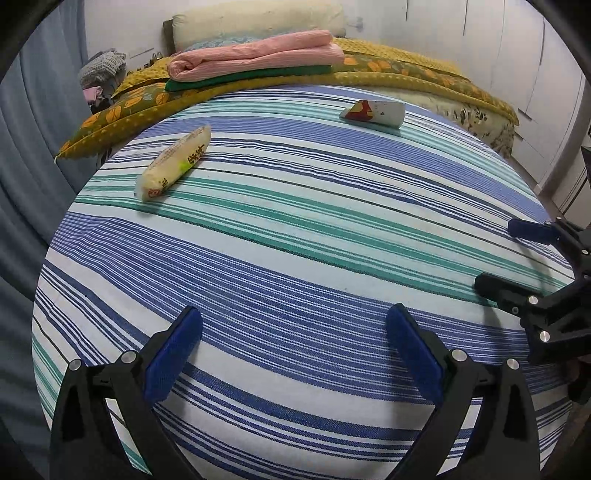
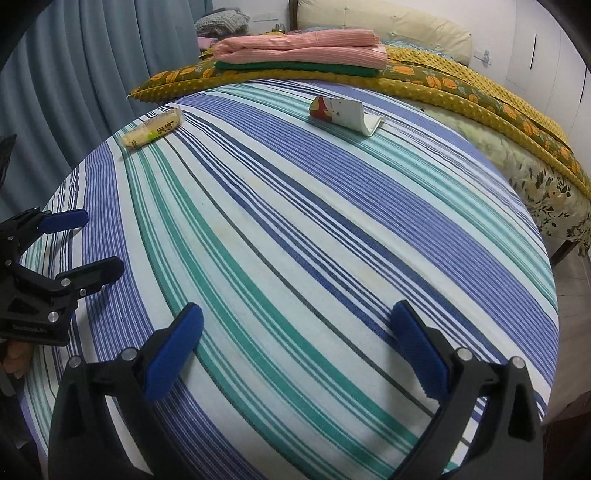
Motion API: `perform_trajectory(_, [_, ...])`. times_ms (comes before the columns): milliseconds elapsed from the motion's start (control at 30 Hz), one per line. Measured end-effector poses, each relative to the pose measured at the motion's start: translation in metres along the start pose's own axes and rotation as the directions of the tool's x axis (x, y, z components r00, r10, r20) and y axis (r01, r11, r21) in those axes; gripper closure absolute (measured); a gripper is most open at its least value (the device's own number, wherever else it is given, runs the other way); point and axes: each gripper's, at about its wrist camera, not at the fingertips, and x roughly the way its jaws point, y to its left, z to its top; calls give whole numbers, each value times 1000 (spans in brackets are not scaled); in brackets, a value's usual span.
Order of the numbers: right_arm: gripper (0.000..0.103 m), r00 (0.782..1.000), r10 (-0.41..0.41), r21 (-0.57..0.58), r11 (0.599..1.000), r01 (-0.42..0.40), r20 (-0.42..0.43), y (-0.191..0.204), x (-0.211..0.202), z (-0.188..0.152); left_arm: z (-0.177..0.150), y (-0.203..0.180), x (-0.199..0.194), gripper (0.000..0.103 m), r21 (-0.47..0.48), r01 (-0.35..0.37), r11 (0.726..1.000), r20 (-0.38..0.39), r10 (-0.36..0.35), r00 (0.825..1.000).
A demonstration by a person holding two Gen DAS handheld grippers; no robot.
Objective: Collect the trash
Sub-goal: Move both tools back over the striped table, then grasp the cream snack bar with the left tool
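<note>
Two pieces of trash lie on the striped bedsheet (image 1: 295, 240). A long yellowish snack wrapper (image 1: 173, 162) lies at the far left; it also shows in the right wrist view (image 2: 153, 129). A flattened white and red carton (image 1: 373, 110) lies at the far right, and in the right wrist view (image 2: 343, 112). My left gripper (image 1: 293, 332) is open and empty above the near sheet. My right gripper (image 2: 295, 332) is open and empty too. Each gripper shows in the other's view, the right one (image 1: 506, 254) and the left one (image 2: 92, 243).
Folded pink and green cloths (image 1: 258, 55) rest on a yellow leaf-patterned quilt (image 1: 122, 110) at the head of the bed (image 2: 546, 206), with a cream pillow (image 1: 258, 18) behind. Blue curtains (image 2: 92, 74) hang on the left. White cupboards (image 1: 535, 74) stand on the right.
</note>
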Motion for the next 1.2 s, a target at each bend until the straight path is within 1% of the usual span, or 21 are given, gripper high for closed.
perform_trajectory(100, [5, 1000, 0, 0, 1000, 0, 0, 0, 0, 0, 2, 4, -1, 4, 33, 28, 999, -6, -28, 1000])
perform_trajectory(133, [5, 1000, 0, 0, 1000, 0, 0, 0, 0, 0, 4, 13, -4, 4, 38, 24, 999, 6, -24, 1000])
perform_trajectory(200, [5, 1000, 0, 0, 1000, 0, 0, 0, 0, 0, 15, 43, -13, 4, 3, 10, 1000, 50, -10, 999])
perform_trajectory(267, [5, 1000, -1, 0, 1000, 1, 0, 0, 0, 0, 30, 76, -16, 4, -48, 22, 999, 71, -18, 997])
perform_trajectory(367, [5, 1000, -1, 0, 1000, 1, 0, 0, 0, 0, 55, 112, -6, 4, -70, 91, 993, 79, -86, 993])
perform_trajectory(400, [5, 1000, 0, 0, 1000, 0, 0, 0, 0, 0, 65, 121, 5, 4, -64, 113, 992, 68, -109, 992])
perform_trajectory(467, [5, 1000, 0, 0, 1000, 0, 0, 0, 0, 0, 79, 125, 19, 4, -36, 118, 992, 50, -116, 992])
perform_trajectory(500, [5, 1000, 0, 0, 1000, 0, 0, 0, 0, 0, 88, 122, 31, 4, 1, 116, 993, 32, -116, 993])
perform_trajectory(600, [5, 1000, 0, 1, 1000, 0, 0, 0, 0, 0, 102, 117, 55, 7, 73, 80, 994, -3, -80, 997])
perform_trajectory(633, [4, 1000, 1, 3, 1000, -1, 0, 1, 0, 0, 105, 116, 63, 11, 83, 70, 994, -14, -69, 998])
perform_trajectory(667, [4, 1000, 8, 8, 1000, -8, 2, 0, 0, 0, 107, 116, 68, 14, 81, 71, 994, -22, -70, 997])
perform_trajectory(700, [4, 1000, 19, 15, 1000, -19, 6, -2, -1, -1, 109, 118, 73, 19, 73, 80, 994, -30, -78, 996])
perform_trajectory(733, [4, 999, 37, 26, 999, -37, 12, -5, -2, -1, 111, 120, 75, 22, 66, 83, 994, -26, -82, 996])
perform_trajectory(800, [5, 997, 78, 35, 996, -78, 21, -11, -3, 0, 111, 120, 75, 33, 62, 75, 995, -14, -74, 997])
perform_trajectory(833, [5, 995, 95, 30, 995, -96, 17, -15, -3, 3, 110, 119, 73, 47, 67, 58, 996, -7, -58, 998])
perform_trajectory(867, [5, 994, 109, 26, 994, -109, 9, -21, -1, 8, 110, 118, 72, 68, 69, 62, 996, -2, -62, 998])
perform_trajectory(933, [5, 994, 109, 29, 994, -109, 1, -35, 4, 22, 110, 117, 69, 81, 65, 66, 996, -5, -66, 998])
perform_trajectory(1033, [5, 996, 85, 8, 996, -85, 41, -61, 13, 57, 104, 111, 62, 83, 55, 75, 996, -9, -75, 997])
perform_trajectory(1133, [5, 996, 53, -74, 996, -48, 70, -75, 28, 98, 93, 103, 55, 83, 39, 73, 997, -1, -73, 997])
perform_trajectory(1167, [5, 994, 55, -121, 992, -44, 96, -74, 32, 112, 90, 102, 53, 83, 24, 75, 997, -1, -75, 997])
perform_trajectory(1200, [6, 993, 65, -155, 987, -48, 102, -72, 36, 120, 87, 102, 52, 83, 3, 82, 997, -2, -82, 997])
